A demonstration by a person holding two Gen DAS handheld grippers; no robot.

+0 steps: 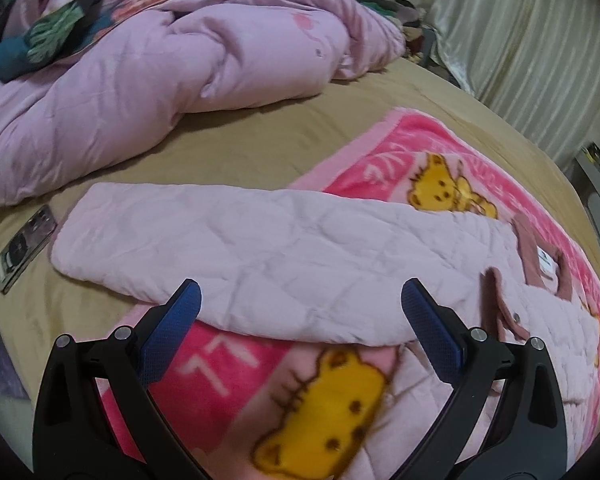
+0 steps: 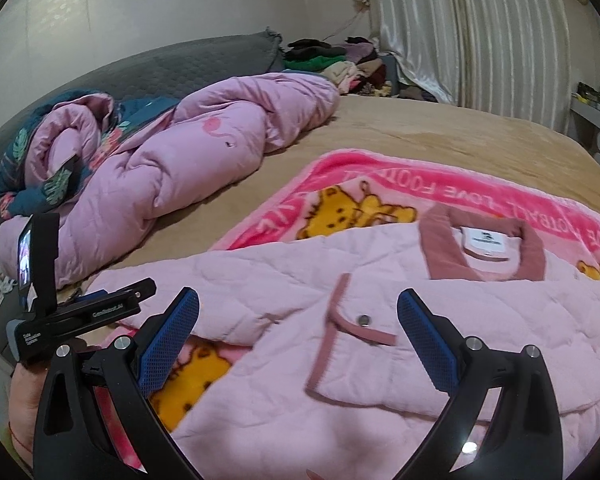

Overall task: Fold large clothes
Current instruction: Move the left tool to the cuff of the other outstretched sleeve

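Jaws, left view: left gripper [image 1: 300,312] spread apart, empty, over the pink quilted jacket [image 1: 284,248].
Jacket sleeve [image 1: 180,236]: laid flat across the bear blanket [image 1: 420,160] on the bed [image 1: 240,136].
Phone [image 1: 24,248]: beside the cuff.
Jaws, right view: right gripper [image 2: 298,320] spread apart, empty, above the jacket front.
Collar [image 2: 484,244]: far side, label showing.
Left gripper body [image 2: 80,316]: at left, hand-held.

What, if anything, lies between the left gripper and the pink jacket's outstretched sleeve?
Nothing visible. The left gripper is open just above the sleeve, which lies flat on the bear-print blanket with nothing on top.
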